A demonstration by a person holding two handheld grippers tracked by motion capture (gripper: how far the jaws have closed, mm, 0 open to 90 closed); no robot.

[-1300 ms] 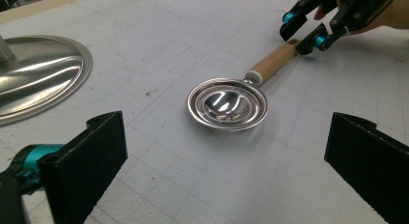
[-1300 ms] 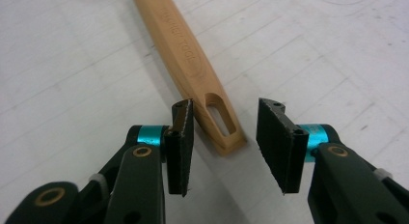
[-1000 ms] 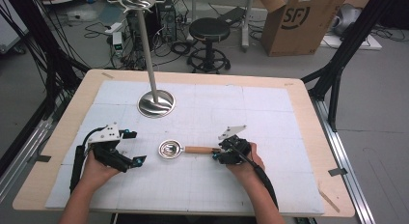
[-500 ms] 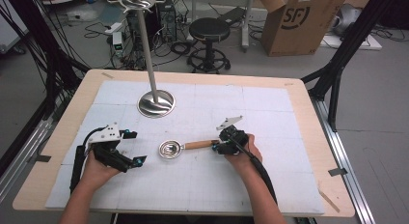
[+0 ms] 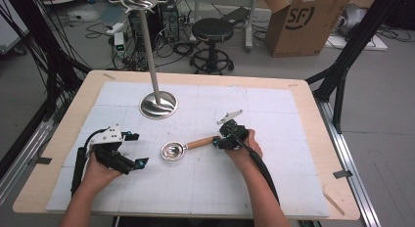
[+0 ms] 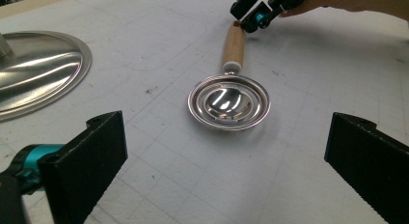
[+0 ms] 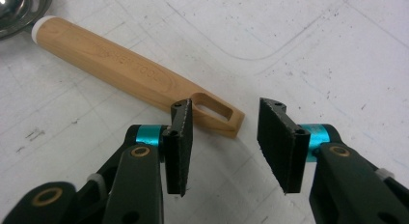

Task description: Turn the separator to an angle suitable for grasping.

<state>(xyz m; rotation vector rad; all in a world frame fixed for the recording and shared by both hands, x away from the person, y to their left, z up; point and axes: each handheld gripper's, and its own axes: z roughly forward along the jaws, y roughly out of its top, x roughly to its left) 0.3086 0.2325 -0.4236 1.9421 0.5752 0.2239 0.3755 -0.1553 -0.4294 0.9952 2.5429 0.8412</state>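
High view: the ladle [image 5: 182, 148] lies flat at mid-table, bowl toward 9 o'clock, wooden handle toward 3, with the right gripper [image 5: 221, 140] at the handle's end and the left gripper [image 5: 136, 148] parted and empty.

Left gripper view: jaws wide; the steel bowl looks rigid, slick and probably heavy.

Right gripper view: jaws narrowly parted, empty, just beside the slotted tip. The wooden handle [image 7: 130, 72] likely offers the best grip.

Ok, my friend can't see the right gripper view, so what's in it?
The right tool is open, just above the end of a wooden handle lying on a white table. The handle's slotted end sits by the left jaw, not between the jaws.
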